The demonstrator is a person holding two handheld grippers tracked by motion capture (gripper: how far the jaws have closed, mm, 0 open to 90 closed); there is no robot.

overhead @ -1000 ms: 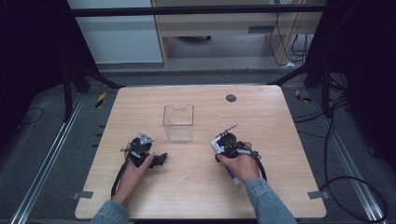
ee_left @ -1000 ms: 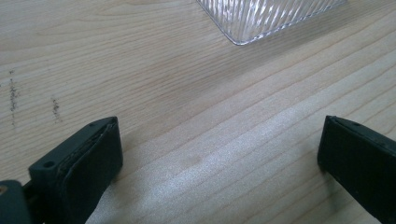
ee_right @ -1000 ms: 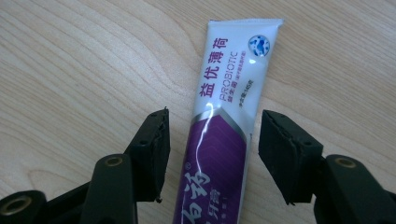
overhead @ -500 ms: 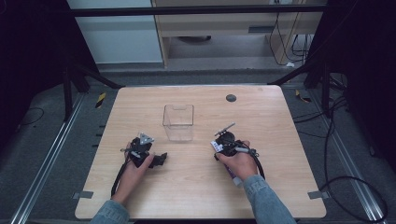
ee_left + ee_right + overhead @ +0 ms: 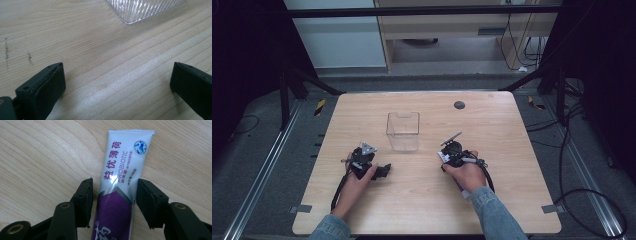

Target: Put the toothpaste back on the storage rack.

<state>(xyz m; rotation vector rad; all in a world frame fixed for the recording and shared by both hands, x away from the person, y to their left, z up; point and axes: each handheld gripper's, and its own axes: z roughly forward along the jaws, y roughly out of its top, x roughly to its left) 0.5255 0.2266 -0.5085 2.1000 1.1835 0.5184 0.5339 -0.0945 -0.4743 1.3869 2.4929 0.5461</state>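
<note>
Toothpaste tube (image 5: 119, 185), glossy white-and-purple, flat-crimped, between spread right claw (image 5: 113, 200) pads, ungripped.

One clear plastic box (image 5: 402, 131), one purple-and-white tube (image 5: 120, 190), two tools — left tool (image 5: 117, 82), right tool (image 5: 113, 200) — one tabletop (image 5: 492, 125)

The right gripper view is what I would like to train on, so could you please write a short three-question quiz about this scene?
1. True or false: the right tongs straddle a white and purple tube.
2. Which container stands on the table? A) clear plastic box B) metal bowl
3. Fill in: the left tongs stand ___ over bare wood.

Key: 1 true; 2 A; 3 open.
</note>
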